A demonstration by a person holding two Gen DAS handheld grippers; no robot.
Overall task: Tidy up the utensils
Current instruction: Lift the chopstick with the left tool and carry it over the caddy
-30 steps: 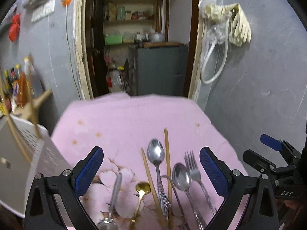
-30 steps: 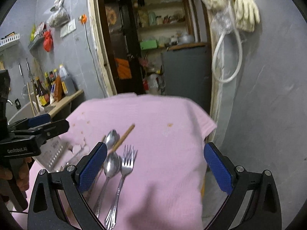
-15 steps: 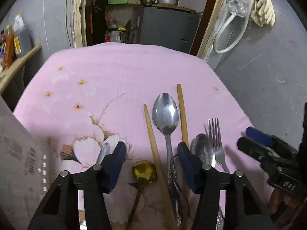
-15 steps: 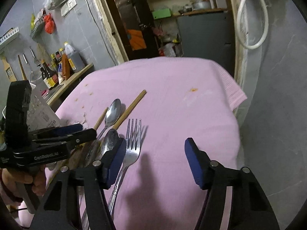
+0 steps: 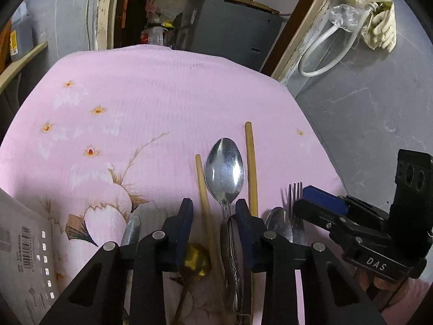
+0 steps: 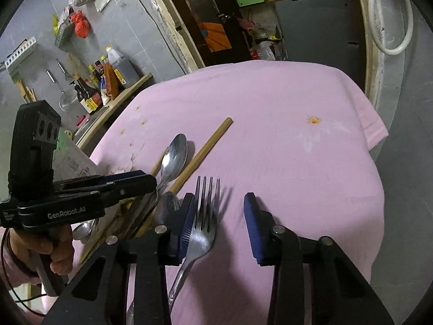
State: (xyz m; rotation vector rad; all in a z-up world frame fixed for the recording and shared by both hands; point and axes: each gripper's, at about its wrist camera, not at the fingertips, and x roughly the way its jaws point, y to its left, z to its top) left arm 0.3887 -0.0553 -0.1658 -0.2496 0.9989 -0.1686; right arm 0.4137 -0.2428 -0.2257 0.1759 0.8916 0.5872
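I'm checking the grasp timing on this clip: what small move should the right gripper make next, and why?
Probably shift slightly toward its left finger before the closing fingers meet. The silver metal fork lies on the pink tablecloth against the left finger, off-centre in the right gripper, with a clear gap to the other finger. Centring it should prevent the fork being pushed sideways.

Black grippers (image 5: pixel 213 211) — blue-padded jaws, silver screws, white lettering.
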